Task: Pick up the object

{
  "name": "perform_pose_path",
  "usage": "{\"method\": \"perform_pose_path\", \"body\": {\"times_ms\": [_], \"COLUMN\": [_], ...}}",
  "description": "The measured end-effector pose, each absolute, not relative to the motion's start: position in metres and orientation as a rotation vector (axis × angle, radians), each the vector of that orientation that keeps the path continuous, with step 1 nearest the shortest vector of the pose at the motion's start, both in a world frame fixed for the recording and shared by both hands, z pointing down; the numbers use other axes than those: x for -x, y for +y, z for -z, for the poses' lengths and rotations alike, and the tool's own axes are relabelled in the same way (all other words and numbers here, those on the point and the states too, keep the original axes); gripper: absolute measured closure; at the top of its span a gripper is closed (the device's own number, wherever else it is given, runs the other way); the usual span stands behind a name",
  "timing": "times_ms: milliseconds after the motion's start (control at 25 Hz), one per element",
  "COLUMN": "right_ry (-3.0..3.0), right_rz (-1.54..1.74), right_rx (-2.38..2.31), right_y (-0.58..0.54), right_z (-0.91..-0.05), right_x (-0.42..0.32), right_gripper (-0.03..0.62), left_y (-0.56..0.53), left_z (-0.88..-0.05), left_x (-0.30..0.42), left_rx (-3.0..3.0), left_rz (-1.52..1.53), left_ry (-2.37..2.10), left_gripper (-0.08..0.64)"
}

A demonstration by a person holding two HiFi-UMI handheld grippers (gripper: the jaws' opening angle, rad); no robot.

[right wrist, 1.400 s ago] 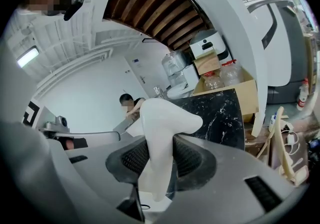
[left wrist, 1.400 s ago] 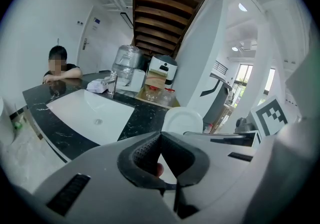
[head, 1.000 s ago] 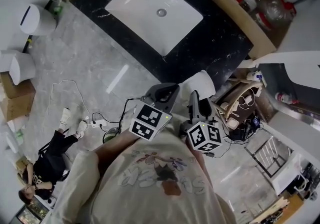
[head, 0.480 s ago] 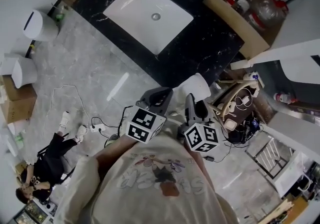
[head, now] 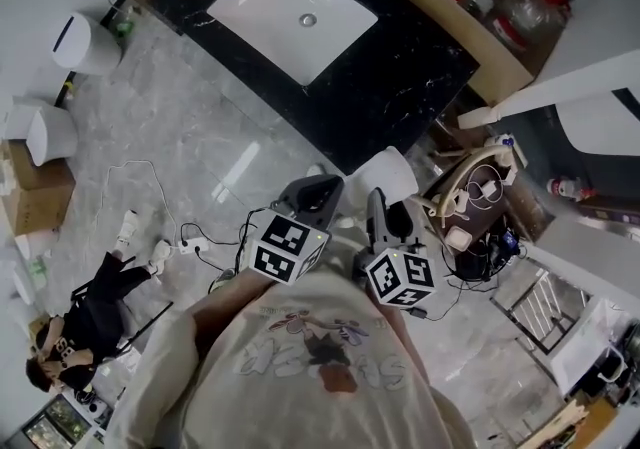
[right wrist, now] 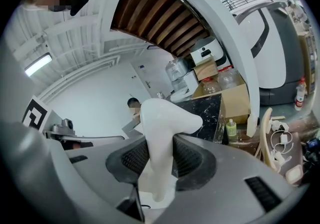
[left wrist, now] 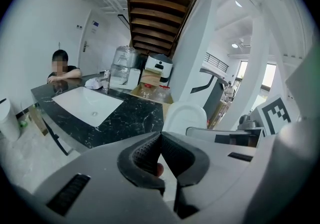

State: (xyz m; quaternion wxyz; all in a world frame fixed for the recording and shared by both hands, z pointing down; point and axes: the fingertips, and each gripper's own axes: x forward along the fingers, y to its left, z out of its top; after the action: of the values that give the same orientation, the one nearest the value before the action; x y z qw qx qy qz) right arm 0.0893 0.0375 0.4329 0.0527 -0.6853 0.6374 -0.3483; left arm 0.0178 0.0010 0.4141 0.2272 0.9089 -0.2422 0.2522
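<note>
A white, smooth, rounded plastic object [head: 388,175] is held up in front of my body, over the grey floor. My right gripper [head: 385,209] is shut on its edge; in the right gripper view the white object [right wrist: 161,128] stands up between both ribbed pads. My left gripper [head: 318,191] is beside it on the left, with nothing in it. In the left gripper view its jaws [left wrist: 160,140] meet at the tips, and the white object [left wrist: 185,116] shows just beyond them.
A black marble counter [head: 400,77] with a white sink [head: 290,9] lies ahead. A cardboard box [head: 470,27] of bottles stands at its right end. Cables [head: 190,237] trail on the floor, a person [head: 90,322] sits at the lower left, and clutter [head: 480,207] crowds the right.
Both grippers with the white object have drawn back from the counter, so the sink has slid up and left in the head view. The right grip is unchanged.
</note>
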Motion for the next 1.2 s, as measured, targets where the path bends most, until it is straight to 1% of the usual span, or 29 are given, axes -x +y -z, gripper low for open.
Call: {"method": "perform_pose_path", "body": {"times_ms": [480,920,1200], "right_ry": [1.95,2.018,2.056], "right_rz": [1.031,0.999,0.963], "right_rx": [2.029,1.967,1.946], "right_y": [0.117,0.149,0.15], "right_z": [-0.426,-0.42,-0.413], "right_x": [-0.081,-0.072,-0.061], "right_gripper": [0.446,0.446,0.446], "left_y": [0.085,0.126,0.132], "left_z": [-0.406,-0.402,-0.403], "left_x": [-0.013,-0.003,0.011], "left_rx": [-2.565,-2.568,-2.565], "left_rz": [-0.716,-0.694,-0.705], "left_ry": [-0.71,-0.78,-0.826], "left_gripper": [0.552,0.552,0.552]}}
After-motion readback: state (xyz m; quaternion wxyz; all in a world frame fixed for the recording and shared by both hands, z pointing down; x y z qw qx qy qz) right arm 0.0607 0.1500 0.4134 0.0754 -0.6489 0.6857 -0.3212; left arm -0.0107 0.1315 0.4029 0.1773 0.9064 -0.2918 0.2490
